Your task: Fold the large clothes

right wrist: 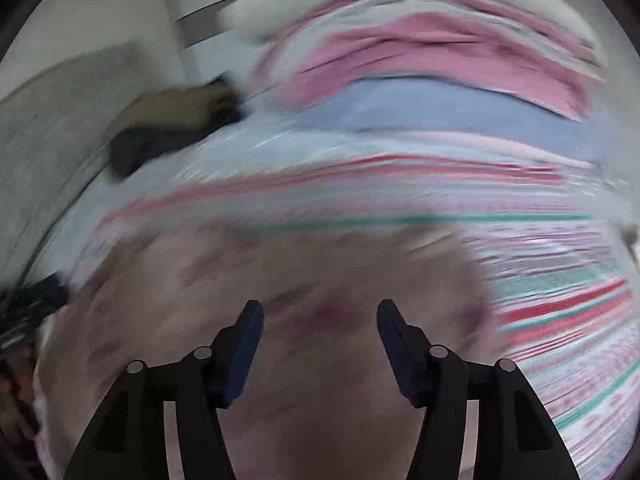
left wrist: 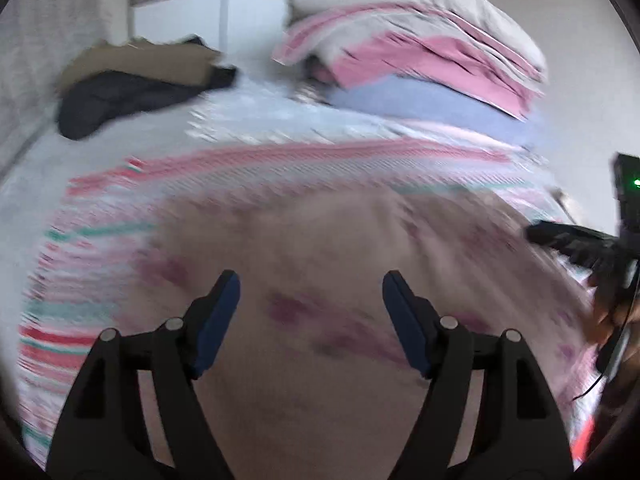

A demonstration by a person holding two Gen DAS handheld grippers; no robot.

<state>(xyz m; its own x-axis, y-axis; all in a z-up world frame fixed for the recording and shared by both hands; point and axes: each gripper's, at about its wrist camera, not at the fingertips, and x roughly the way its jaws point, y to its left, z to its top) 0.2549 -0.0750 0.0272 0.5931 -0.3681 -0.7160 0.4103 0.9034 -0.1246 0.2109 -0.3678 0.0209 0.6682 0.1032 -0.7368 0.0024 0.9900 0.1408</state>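
Garment lies spread on bed, directly before both claws; striped sheet under it, showing to left and behind; stack of folded bedding at far right; dark clothes at far left

Two grippers: left gripper and right gripper, each with two blue-padded fingers spread apart, nothing between them. One pale pinkish garment with darker pink blotches, lying directly under both grippers. One striped bedspread in red, green and white, beneath the garment. One stack of folded bedding beyond the far edge of the bedspread, at least four layers countable through the blur: grey, pink-striped, pink, blue. One dark garment left of that stack, touching one tan item behind it.
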